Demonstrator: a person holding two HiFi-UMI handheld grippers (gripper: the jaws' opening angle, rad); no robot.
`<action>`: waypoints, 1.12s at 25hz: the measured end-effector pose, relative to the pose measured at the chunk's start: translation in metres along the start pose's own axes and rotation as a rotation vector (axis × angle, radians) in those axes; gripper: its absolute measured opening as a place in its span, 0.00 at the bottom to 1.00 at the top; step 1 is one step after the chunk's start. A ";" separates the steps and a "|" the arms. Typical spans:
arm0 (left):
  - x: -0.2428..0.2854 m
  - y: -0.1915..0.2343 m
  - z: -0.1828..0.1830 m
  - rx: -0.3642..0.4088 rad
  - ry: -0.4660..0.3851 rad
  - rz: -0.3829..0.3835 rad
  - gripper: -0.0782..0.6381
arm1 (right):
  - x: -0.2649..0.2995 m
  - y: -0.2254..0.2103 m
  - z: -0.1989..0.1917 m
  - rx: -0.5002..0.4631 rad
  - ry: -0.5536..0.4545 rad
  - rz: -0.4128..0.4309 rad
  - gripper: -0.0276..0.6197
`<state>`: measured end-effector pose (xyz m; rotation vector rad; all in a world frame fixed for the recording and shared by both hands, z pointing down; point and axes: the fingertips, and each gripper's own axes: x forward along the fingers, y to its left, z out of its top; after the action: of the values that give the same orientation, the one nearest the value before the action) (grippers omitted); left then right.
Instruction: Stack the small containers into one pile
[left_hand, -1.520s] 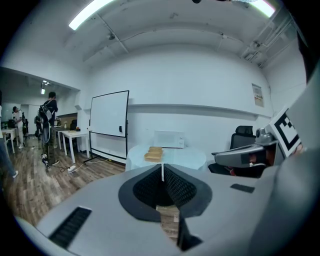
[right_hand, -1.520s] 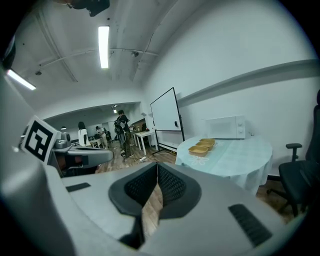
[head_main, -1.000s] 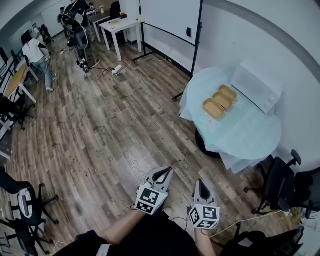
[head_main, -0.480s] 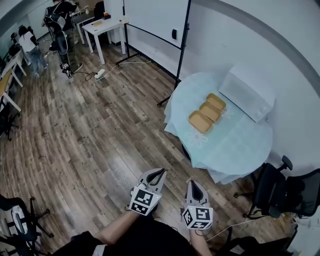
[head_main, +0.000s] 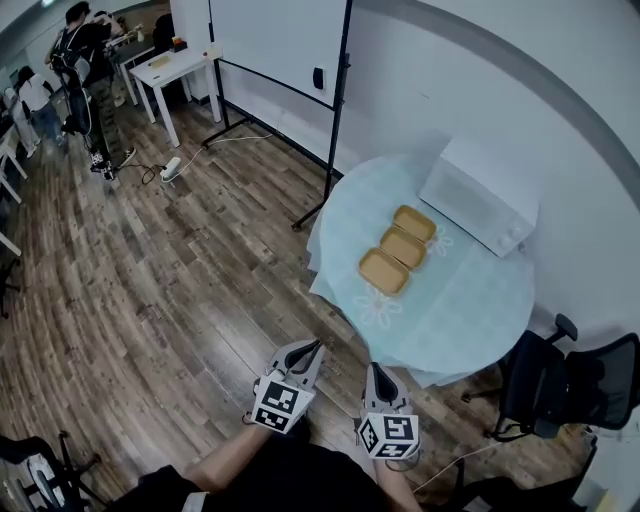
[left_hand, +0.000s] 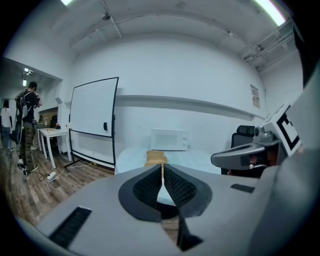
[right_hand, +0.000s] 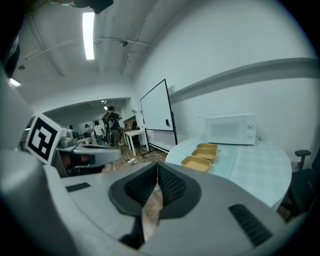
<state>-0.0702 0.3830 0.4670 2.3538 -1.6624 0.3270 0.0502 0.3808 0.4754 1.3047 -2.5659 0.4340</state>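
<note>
Task not begun: three shallow tan rectangular containers (head_main: 403, 246) lie in row, side by side, unstacked, on round table under pale blue cloth (head_main: 470, 305), just beside white microwave (head_main: 478, 208). We stand on wood plank floor (head_main: 180, 280), well apart from table. We hold left gripper (head_main: 312, 347) and right gripper (head_main: 377, 369) low before us, each with jaws pressed together on nothing. All stacking remains. Against earlier frames: table sits nearer in head view, so we judge we are walking up to it; grippers keep same pose.
</note>
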 end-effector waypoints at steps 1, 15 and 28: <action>0.006 0.004 0.002 0.002 0.002 -0.005 0.14 | 0.006 -0.003 0.002 0.004 0.003 -0.003 0.08; 0.073 0.044 0.009 0.011 0.034 -0.069 0.14 | 0.064 -0.043 0.014 0.053 0.021 -0.082 0.08; 0.186 0.050 0.034 0.041 0.065 -0.086 0.14 | 0.146 -0.118 0.036 0.070 0.038 -0.044 0.08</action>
<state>-0.0549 0.1901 0.4968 2.4088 -1.5350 0.4210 0.0598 0.1926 0.5091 1.3604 -2.5071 0.5396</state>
